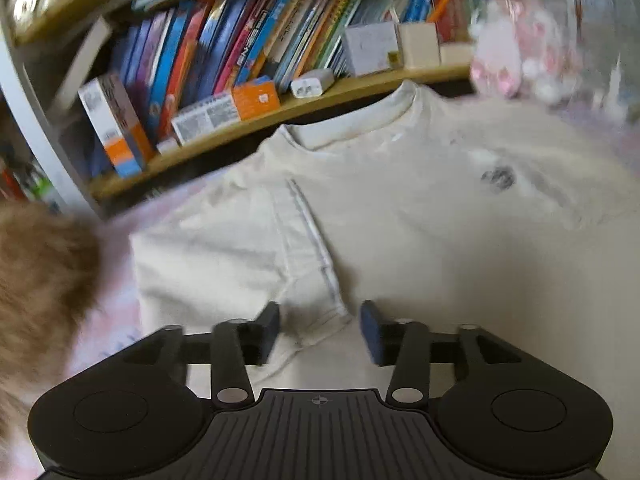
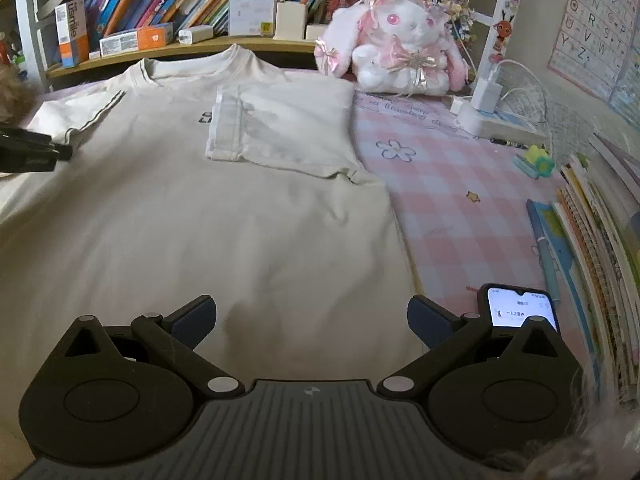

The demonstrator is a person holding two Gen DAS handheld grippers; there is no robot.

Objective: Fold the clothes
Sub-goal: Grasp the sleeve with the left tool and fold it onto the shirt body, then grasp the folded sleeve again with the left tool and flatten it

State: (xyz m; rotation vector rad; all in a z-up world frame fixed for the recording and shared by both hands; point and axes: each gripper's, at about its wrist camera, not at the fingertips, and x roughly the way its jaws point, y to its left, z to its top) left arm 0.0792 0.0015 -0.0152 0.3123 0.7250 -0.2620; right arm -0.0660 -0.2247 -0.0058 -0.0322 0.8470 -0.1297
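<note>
Nearest us, the left hand-held gripper (image 1: 319, 331) is hovering partly open, holding nothing, its fingers straddling the hem of the T-shirt's left sleeve (image 1: 308, 240). The cream T-shirt (image 2: 192, 208) is lying flat on the pink checked table (image 2: 452, 200), collar toward the bookshelf (image 2: 180, 46). Only the right view is showing us the right hand-held gripper (image 2: 312, 318) gaping wide and empty, the right sleeve (image 2: 280, 128) folded inward, a plush rabbit (image 2: 400, 48) and a phone (image 2: 520, 310).

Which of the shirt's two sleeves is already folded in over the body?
The right sleeve, on the plush rabbit's side, lies over the T-shirt; the left sleeve is still spread outward.
</note>
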